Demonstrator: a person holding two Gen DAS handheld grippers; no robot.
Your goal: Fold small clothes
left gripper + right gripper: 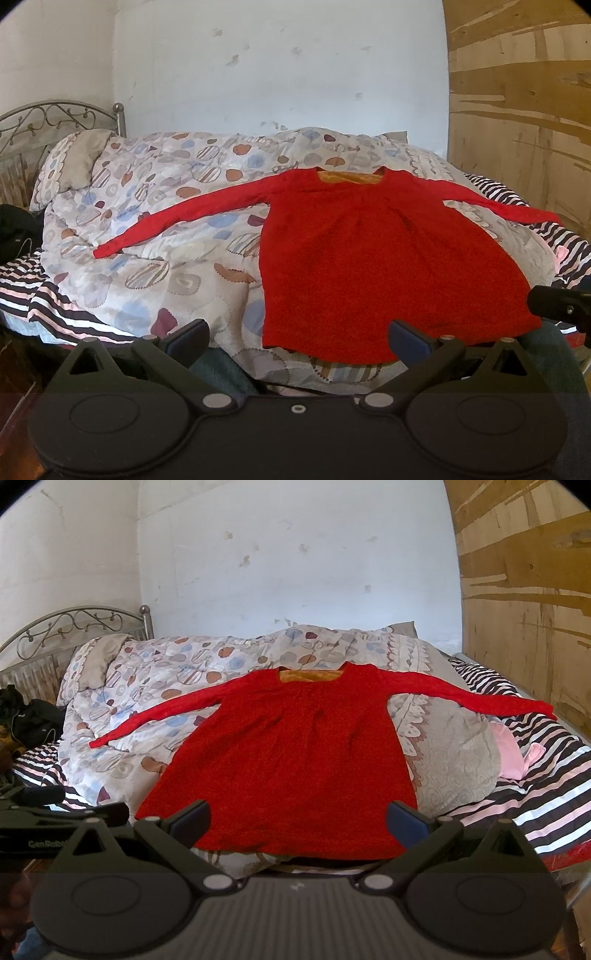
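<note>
A small red long-sleeved dress [388, 258] [291, 753] lies flat on a patterned duvet, both sleeves spread out sideways and its orange-lined neckline at the far end. My left gripper [299, 341] is open just before the hem, nearer its left corner, with nothing between its fingers. My right gripper [299, 821] is open too, hovering at the middle of the hem and holding nothing. In the left wrist view the right gripper's black body [561, 304] shows at the right edge. The left gripper's body [55, 823] appears at the left in the right wrist view.
The duvet [166, 258] [454, 768] covers a bed with a striped sheet [535, 794]. A metal headboard [48, 118] and dark clothes [33, 716] are at the left. A pink item [513, 753] lies at the right. A white wall is behind, a wooden panel [524, 110] to the right.
</note>
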